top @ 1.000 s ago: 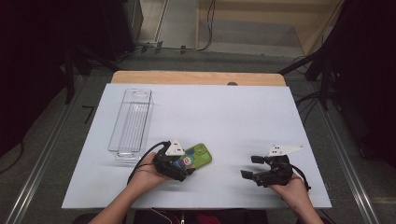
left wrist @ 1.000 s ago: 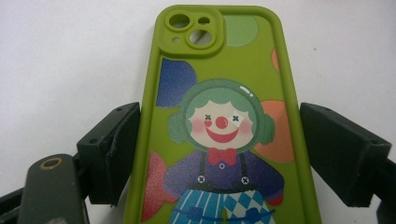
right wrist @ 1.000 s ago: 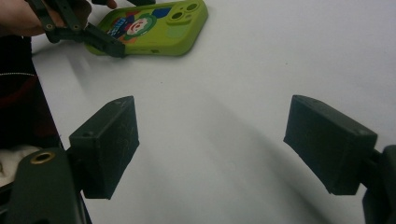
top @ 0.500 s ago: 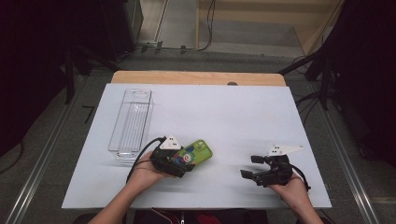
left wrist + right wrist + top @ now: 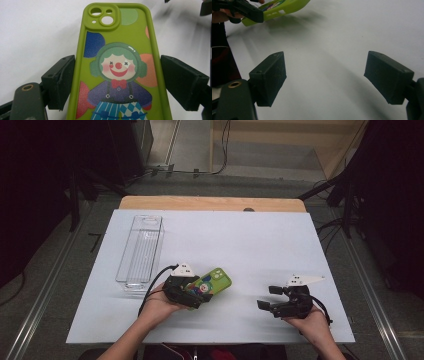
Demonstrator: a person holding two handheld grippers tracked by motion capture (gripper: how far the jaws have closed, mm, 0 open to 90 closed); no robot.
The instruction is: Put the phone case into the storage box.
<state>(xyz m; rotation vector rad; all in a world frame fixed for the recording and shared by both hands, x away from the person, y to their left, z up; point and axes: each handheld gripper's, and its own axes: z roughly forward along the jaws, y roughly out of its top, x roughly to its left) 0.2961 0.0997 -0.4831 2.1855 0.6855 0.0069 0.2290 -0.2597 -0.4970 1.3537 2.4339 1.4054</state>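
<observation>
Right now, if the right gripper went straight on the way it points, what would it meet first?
Probably nothing close: the right gripper, jaws open, points left across the bare white table. Farther along sit the green phone case and the left gripper, though depth is unclear.

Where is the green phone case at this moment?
In the high view the green phone case sits near the table's front edge, left of centre, between the jaws of the left gripper, just right of the clear plastic bin. The right gripper waits farther right, apart.
</observation>
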